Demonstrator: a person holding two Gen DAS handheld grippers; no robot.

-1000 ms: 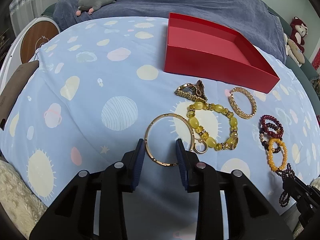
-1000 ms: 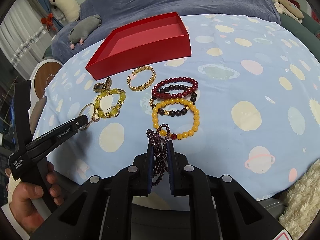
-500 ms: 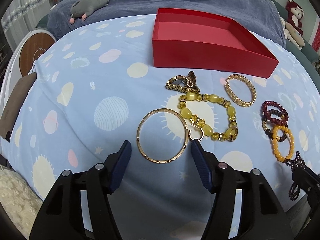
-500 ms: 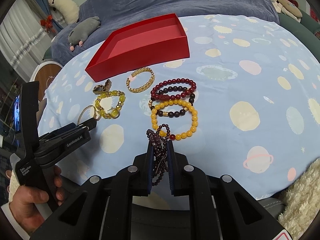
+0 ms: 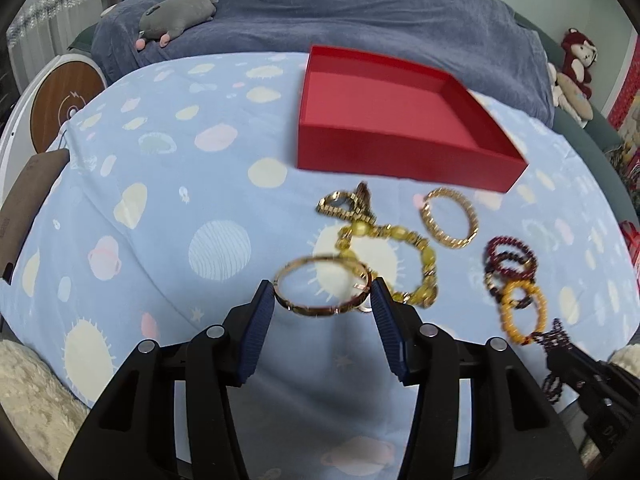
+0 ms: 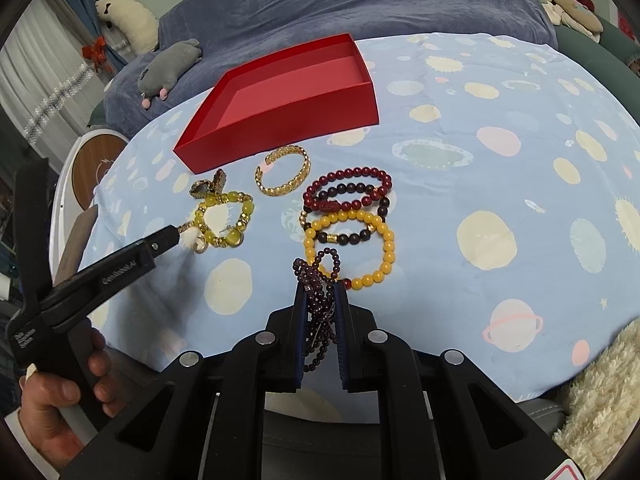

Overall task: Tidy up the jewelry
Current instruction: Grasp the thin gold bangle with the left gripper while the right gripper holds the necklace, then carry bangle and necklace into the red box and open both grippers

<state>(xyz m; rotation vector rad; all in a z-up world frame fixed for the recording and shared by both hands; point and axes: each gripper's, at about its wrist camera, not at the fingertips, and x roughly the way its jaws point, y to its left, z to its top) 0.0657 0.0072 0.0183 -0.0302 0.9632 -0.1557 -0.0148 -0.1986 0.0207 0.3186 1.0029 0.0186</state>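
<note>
My left gripper (image 5: 322, 295) is open, its fingers either side of a thin gold bangle (image 5: 322, 289) that looks raised above the blue cloth. My right gripper (image 6: 320, 286) is shut on a dark purple bead strand (image 6: 316, 280). An empty red box (image 5: 396, 120) stands at the back, also in the right wrist view (image 6: 280, 104). On the cloth lie a yellow bead bracelet (image 5: 400, 256), a gold chain piece (image 5: 344, 204), a woven gold cuff (image 5: 450, 218), dark red bead bracelets (image 6: 348, 192) and an orange bead bracelet (image 6: 352, 248).
A grey plush toy (image 5: 176, 12) lies on the blue blanket behind the table. A round wooden-topped device (image 5: 60, 108) and a brown flat object (image 5: 28, 196) sit at the left edge. White fleece (image 6: 600, 392) lies at the front right.
My left gripper opened wide, then moved forward around the gold bangle, which now looks lifted. My right gripper stays shut on the purple strand without moving.
</note>
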